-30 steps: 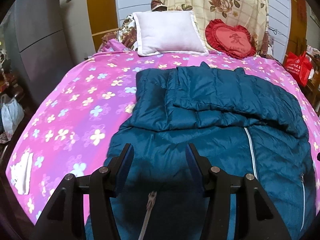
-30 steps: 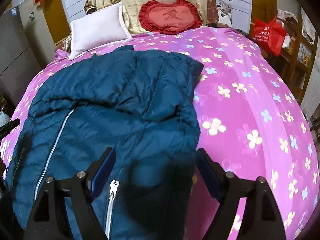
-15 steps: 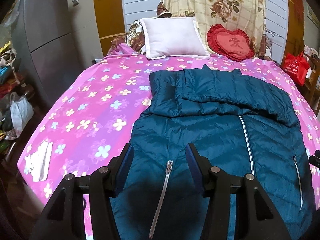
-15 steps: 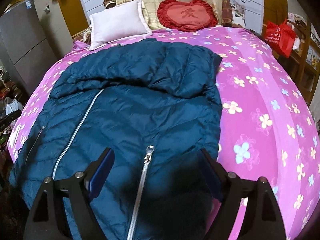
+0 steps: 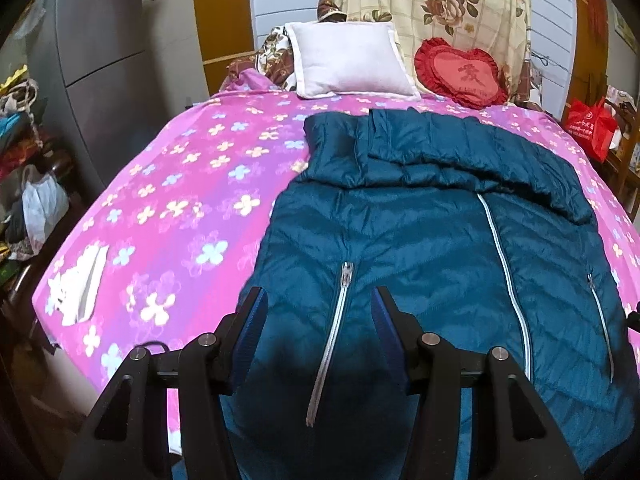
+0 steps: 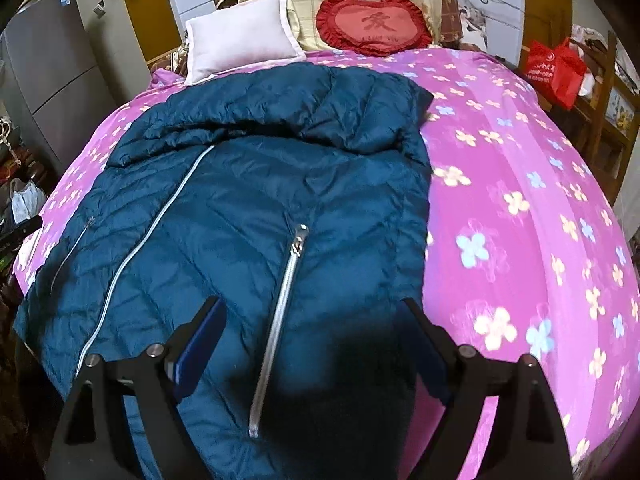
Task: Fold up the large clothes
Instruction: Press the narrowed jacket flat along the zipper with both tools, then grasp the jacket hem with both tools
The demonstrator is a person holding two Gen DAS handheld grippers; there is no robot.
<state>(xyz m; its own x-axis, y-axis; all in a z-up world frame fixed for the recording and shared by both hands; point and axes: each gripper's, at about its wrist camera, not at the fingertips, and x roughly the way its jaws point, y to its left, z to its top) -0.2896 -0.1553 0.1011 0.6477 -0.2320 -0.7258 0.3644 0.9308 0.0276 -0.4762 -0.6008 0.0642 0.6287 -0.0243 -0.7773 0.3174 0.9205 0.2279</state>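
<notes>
A large dark teal quilted down jacket (image 5: 432,236) lies front up on the pink flowered bed (image 5: 180,208), its sleeves folded across the upper part and silver zippers running down it. It also shows in the right wrist view (image 6: 280,184). My left gripper (image 5: 318,300) is open and empty above the jacket's lower left part, over a pocket zipper (image 5: 332,328). My right gripper (image 6: 312,312) is open wide and empty above the jacket's lower right part, over the other pocket zipper (image 6: 280,308).
A white pillow (image 5: 348,60) and a red heart cushion (image 5: 460,72) lean at the bed's head. A grey cabinet (image 5: 92,52) and bags stand left of the bed, a red bag (image 6: 556,68) and wooden shelves right. A white cloth (image 5: 80,284) lies at the bed's near left corner.
Both grippers have pulled back and up from the jacket, so more of its lower part and the bed's near edge show. Both stayed open. The jacket has not moved.
</notes>
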